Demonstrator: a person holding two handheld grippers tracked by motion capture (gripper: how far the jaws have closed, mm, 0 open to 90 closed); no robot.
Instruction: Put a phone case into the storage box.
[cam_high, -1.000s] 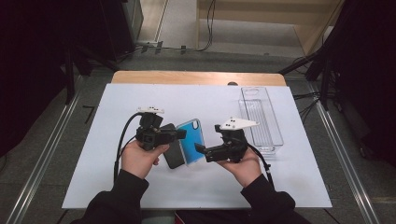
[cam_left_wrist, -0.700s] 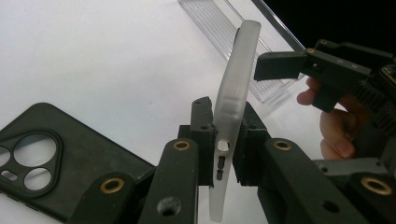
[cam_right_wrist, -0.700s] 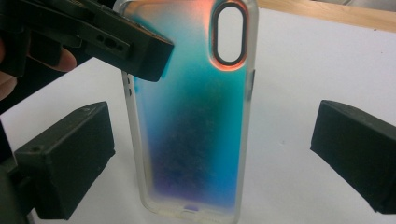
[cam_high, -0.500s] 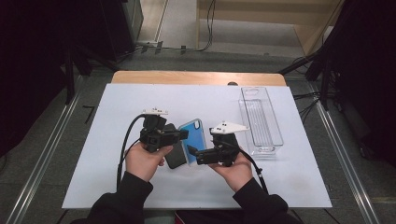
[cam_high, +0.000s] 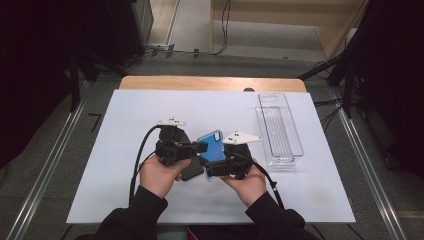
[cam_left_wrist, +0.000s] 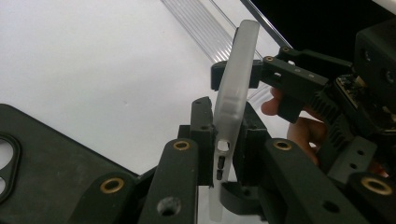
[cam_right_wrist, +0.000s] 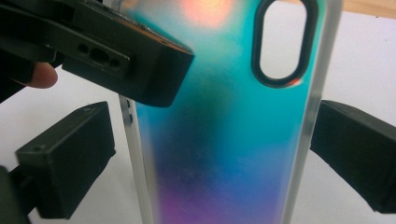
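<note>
A phone case (cam_high: 213, 144) with a shimmering blue-to-purple back and frosted rim is held up on edge over the white mat. My left gripper (cam_high: 201, 148) is shut on its side edge; in the left gripper view the jaws pinch the frosted rim (cam_left_wrist: 232, 93) near the button holes. My right gripper (cam_high: 214, 168) comes in from the right, and in the right gripper view its two jaws straddle the case's (cam_right_wrist: 224, 140) width, with a thin gap at the left one. The right gripper (cam_right_wrist: 212, 154) is open. A black phone case (cam_left_wrist: 42, 163) lies flat underneath.
A clear plastic tray (cam_high: 278, 128) with a ribbed floor stands at the right of the white mat (cam_high: 115, 130). Behind the mat runs the table's wooden edge (cam_high: 210, 83). Cables trail from both grippers toward the person's sleeves.
My right gripper has moved left, up to the blue case, and its jaws now stand on either side of it. The left gripper has kept its hold and barely moved.
</note>
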